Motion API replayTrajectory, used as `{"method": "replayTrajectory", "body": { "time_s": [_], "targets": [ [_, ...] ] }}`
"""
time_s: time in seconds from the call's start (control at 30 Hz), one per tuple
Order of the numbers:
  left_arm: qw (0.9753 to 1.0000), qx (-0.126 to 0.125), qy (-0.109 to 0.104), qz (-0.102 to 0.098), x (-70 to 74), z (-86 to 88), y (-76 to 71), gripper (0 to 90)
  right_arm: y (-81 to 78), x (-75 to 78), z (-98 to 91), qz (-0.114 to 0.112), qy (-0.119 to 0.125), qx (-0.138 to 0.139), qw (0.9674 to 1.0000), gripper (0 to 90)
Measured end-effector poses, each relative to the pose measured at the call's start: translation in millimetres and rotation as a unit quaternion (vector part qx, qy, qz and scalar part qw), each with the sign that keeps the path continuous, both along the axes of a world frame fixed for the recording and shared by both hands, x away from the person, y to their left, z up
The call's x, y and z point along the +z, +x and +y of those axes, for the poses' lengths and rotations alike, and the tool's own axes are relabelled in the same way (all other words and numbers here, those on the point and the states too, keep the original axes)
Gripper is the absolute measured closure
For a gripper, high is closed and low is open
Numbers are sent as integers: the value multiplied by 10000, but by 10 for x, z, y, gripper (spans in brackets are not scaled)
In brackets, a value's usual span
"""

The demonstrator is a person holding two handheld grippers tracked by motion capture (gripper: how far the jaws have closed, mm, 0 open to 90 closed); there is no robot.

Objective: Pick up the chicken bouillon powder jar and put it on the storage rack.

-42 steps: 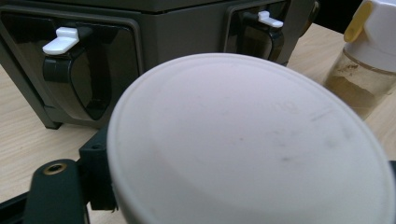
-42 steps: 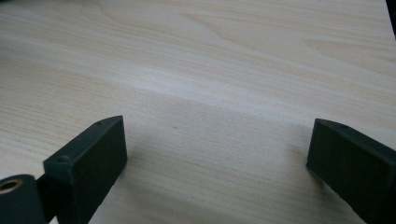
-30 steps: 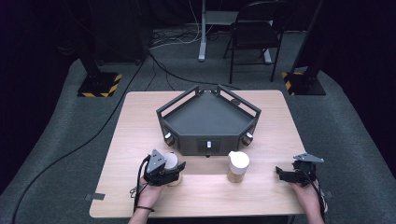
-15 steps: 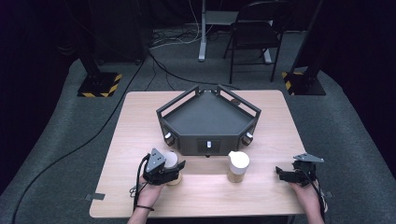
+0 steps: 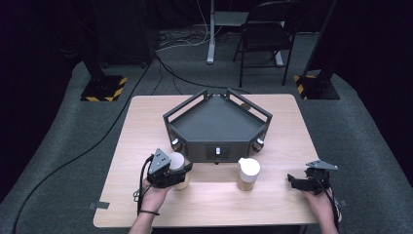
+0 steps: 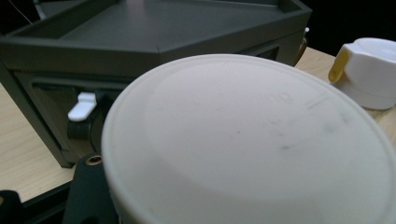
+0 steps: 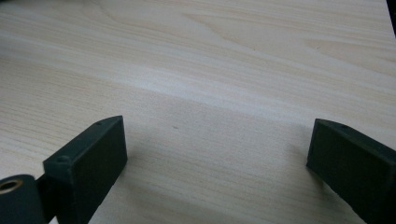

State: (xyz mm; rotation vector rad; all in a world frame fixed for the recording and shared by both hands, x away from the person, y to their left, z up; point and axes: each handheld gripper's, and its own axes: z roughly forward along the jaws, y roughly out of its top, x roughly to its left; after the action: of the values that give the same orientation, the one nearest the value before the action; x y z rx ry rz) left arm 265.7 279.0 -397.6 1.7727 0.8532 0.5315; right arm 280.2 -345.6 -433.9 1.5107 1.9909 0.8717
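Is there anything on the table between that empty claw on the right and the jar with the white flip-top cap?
Nothing visible. Bare wooden table lies between the right gripper, whose jaws stand open over the wood, and the capped jar. The left gripper is shut on the other jar, off to the far side.

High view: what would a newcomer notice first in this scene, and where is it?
First the dark five-sided tray in the middle of the wooden table. Next the two white-capped jars near the front edge: the left gripper is closed on one jar in front of the tray's left corner, and the other jar stands free right of it. The right gripper waits open over the table's right side.
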Motion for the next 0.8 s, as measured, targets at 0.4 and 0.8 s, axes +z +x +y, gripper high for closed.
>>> {"method": "replayTrajectory", "body": {
  "time_s": [0.4,0.8],
  "targets": [
    [9999,-73,42,-135,310,-44,89,357,0,0,0,1,-1,1,10000,38],
    [9997,-122,67,-217,631,-80,227,357,0,0,0,0,0,1,10000,38]
  ]
}}
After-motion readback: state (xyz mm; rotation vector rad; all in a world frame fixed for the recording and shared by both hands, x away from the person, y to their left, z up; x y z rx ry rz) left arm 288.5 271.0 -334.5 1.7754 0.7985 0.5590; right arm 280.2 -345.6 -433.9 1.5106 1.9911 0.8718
